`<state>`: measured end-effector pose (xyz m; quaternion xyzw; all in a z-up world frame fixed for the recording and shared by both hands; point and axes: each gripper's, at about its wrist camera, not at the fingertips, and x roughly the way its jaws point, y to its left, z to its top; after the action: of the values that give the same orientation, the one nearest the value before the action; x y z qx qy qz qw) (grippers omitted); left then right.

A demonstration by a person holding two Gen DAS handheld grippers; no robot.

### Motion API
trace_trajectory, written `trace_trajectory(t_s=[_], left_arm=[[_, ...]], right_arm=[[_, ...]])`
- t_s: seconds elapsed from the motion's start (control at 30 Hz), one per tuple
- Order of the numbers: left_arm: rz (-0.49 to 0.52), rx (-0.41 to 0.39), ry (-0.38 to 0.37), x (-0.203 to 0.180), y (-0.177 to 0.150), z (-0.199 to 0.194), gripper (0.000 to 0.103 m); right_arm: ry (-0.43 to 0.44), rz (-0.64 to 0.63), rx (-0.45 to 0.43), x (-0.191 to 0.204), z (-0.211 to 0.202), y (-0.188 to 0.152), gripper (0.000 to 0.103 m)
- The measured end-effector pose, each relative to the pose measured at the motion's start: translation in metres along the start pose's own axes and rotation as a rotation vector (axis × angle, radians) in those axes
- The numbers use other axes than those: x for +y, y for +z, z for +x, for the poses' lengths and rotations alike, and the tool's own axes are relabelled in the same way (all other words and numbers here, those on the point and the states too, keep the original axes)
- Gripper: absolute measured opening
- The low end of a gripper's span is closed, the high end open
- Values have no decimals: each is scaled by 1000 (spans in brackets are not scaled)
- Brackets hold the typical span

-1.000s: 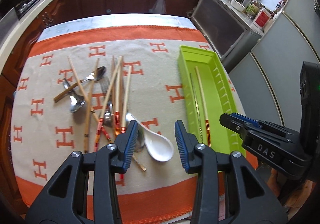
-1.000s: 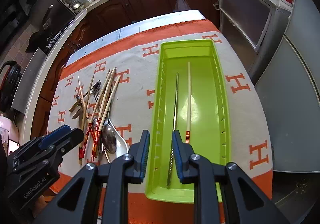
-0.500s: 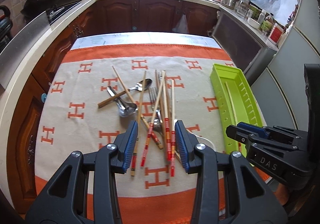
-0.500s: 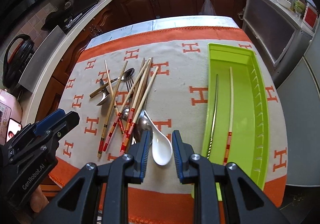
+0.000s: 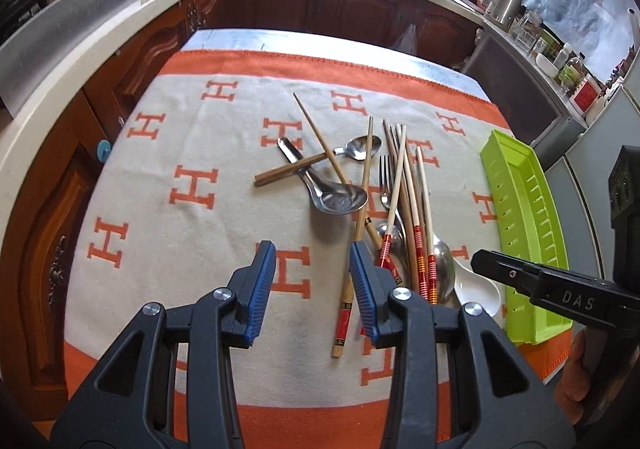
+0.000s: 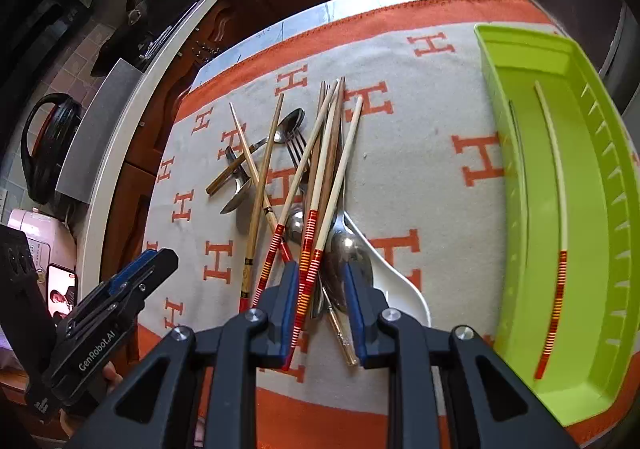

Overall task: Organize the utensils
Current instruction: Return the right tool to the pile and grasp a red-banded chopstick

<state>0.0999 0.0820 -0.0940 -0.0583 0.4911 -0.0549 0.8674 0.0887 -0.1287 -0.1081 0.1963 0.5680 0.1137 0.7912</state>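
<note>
Utensil pile (image 6: 304, 185) on H-patterned cloth (image 5: 192, 185): pale chopsticks with red-striped ends, metal spoons, fork, white ceramic spoon (image 6: 396, 281), all crossed and overlapping; green tray (image 6: 576, 209) at right holds one red-striped chopstick (image 6: 554, 233) and thin dark stick, possibly metal; right gripper (image 6: 320, 289) open, jaws straddling striped chopstick ends, contact unclear; left gripper (image 5: 312, 273) open, empty, above cloth beside pile.

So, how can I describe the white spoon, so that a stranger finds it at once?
Start from the green tray on the right side of the orange-and-beige cloth. Beside it lies the heap of chopsticks and metal cutlery, and the white spoon is at its near edge. It alone is white ceramic; the other spoons are shiny metal.
</note>
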Motion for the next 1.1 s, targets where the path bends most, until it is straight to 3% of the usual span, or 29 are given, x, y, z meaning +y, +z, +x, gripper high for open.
trace_trajectory(t_s=[0.33,0.6,0.77,1.1], left_arm=[[22,92,-39,-2,-8,33,35],[40,107,-42,-5,-9,41,35],[48,113,-45,-7,-9,43,35],[74,125,-78,-17,-9,44,35]], right_arm=[[55,57,55,-3,29,-1,23],[73,63,78,-4,38,-2,12],[80,62,67,-5,38,-2,6],[91,66,9,-9,22,-4,5]])
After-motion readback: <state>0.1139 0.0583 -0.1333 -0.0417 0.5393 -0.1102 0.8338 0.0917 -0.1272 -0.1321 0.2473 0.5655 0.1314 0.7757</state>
